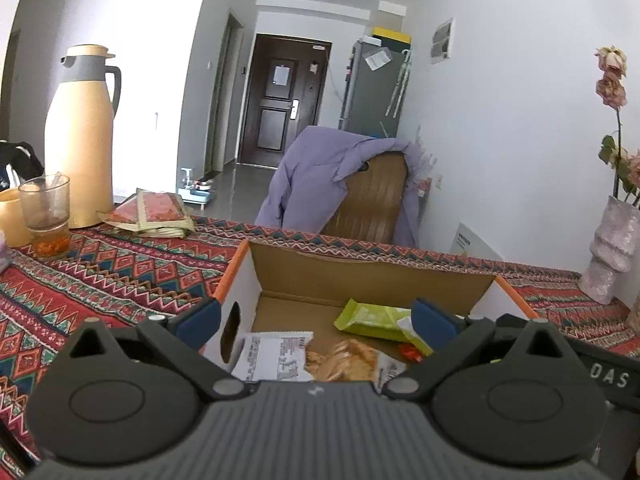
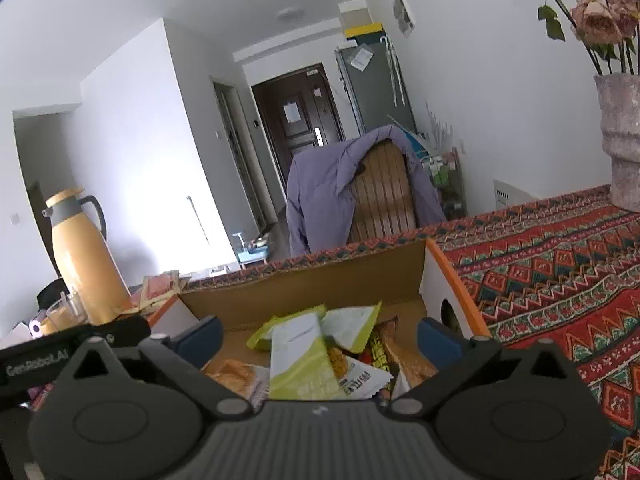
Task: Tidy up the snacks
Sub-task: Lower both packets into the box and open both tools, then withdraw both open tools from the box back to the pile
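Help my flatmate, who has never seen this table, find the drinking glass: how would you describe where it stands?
Look along the patterned tablecloth to the tall cream thermos jug with the grey collar. The glass stands just in front of it, beside a yellow cup. It is the only see-through vessel, with orange bits at its bottom.
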Action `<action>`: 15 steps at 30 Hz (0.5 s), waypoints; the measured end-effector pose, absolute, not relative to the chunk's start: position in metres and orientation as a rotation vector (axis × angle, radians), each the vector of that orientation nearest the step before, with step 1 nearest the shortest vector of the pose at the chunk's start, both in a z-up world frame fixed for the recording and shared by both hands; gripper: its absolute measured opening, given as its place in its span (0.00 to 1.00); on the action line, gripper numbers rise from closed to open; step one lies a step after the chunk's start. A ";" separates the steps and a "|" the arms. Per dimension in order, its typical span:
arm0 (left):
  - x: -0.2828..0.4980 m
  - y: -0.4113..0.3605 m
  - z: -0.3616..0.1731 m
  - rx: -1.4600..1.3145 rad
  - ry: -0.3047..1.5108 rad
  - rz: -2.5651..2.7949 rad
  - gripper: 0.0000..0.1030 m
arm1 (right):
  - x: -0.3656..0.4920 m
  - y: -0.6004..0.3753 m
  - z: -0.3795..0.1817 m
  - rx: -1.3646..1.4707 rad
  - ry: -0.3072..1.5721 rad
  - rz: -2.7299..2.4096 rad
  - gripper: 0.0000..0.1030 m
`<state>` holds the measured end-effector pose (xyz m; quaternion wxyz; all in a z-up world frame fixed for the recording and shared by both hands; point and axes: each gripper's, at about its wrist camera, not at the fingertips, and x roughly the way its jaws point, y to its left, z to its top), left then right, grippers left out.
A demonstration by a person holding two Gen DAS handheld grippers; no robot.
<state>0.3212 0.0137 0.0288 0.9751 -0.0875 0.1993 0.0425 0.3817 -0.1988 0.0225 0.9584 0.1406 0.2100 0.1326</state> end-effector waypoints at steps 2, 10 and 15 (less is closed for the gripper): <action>0.321 0.015 0.030 -0.184 0.399 0.089 1.00 | 0.381 -0.198 0.024 0.276 0.419 0.268 1.00; 0.311 0.017 0.050 -0.200 0.377 0.123 1.00 | 0.375 -0.197 0.037 0.259 0.412 0.254 1.00; 0.291 0.017 0.069 -0.199 0.344 0.109 1.00 | 0.357 -0.199 0.059 0.243 0.397 0.279 1.00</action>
